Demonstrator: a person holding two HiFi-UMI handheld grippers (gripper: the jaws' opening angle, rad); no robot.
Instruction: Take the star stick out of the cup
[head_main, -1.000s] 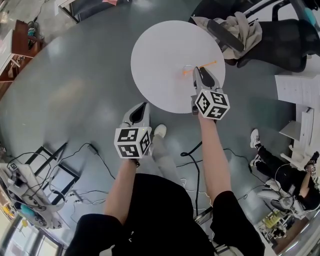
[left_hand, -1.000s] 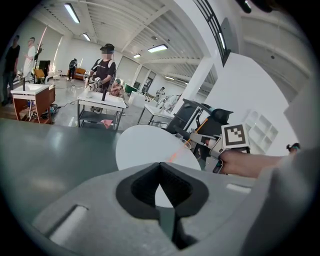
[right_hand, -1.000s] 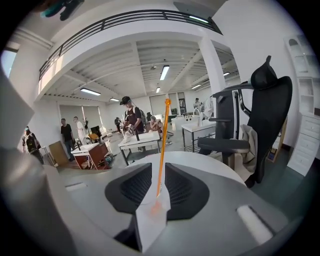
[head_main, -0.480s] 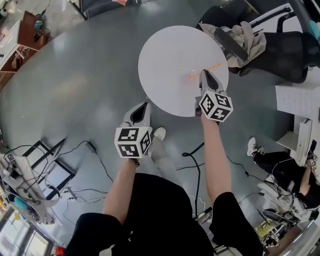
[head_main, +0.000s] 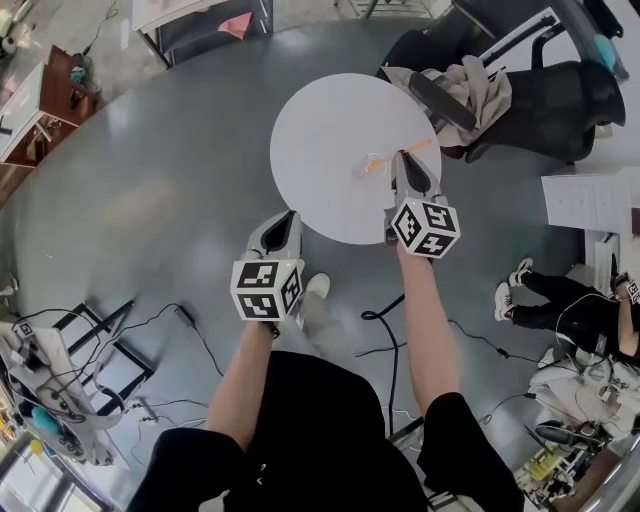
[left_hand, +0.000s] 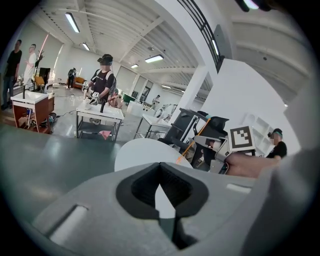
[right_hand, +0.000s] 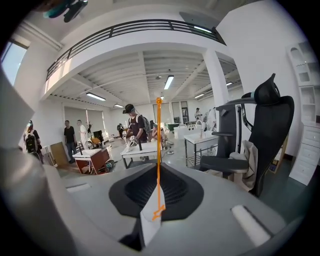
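Jaws of right gripper (right_hand: 158, 172) just closed on star stick (right_hand: 158, 135), upright between them.

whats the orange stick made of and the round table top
Orange stick: probably plastic, going by its thin shaft and even, bright colour; painted wood is possible. Round table top: smooth matte white, without glare, perhaps laminate or painted board.

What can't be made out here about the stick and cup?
Cup: head view, only a faint clear outline.
Stick, lower end: in or out of the cup, too small in head view; right gripper view shows no cup.
Its ends: too small in every view to show a star.
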